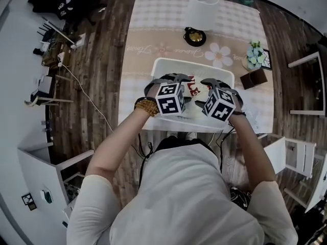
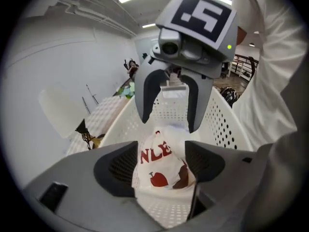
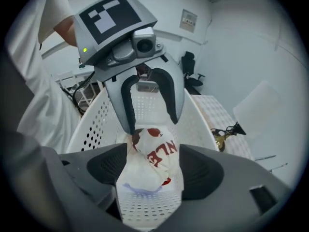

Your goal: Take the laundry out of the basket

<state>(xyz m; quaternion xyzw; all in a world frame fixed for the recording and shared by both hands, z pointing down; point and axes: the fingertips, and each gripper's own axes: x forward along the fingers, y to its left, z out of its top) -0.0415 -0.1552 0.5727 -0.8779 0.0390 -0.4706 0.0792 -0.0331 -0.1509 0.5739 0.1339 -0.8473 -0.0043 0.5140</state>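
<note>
A white perforated laundry basket (image 1: 168, 61) stands on the table's near edge. In it lies a bunched white cloth (image 1: 196, 87) with red letters and a red and brown print. Both grippers point down into the basket and face each other. My left gripper (image 1: 171, 80) is open; in the left gripper view the cloth (image 2: 161, 164) lies below the gap of its jaws, with the right gripper (image 2: 169, 124) beyond. My right gripper (image 1: 219, 84) is open too; its own view shows the cloth (image 3: 149, 163) under its jaws and the left gripper (image 3: 152, 124) opposite. Neither holds anything.
The table (image 1: 153, 34) carries a patterned runner, a white-shaded lamp (image 1: 203, 4), a small pot of flowers (image 1: 255, 55) and a brown box (image 1: 254, 78). White chairs (image 1: 296, 157) stand at the right, a white cabinet (image 1: 41, 177) at the left, cables on the wooden floor.
</note>
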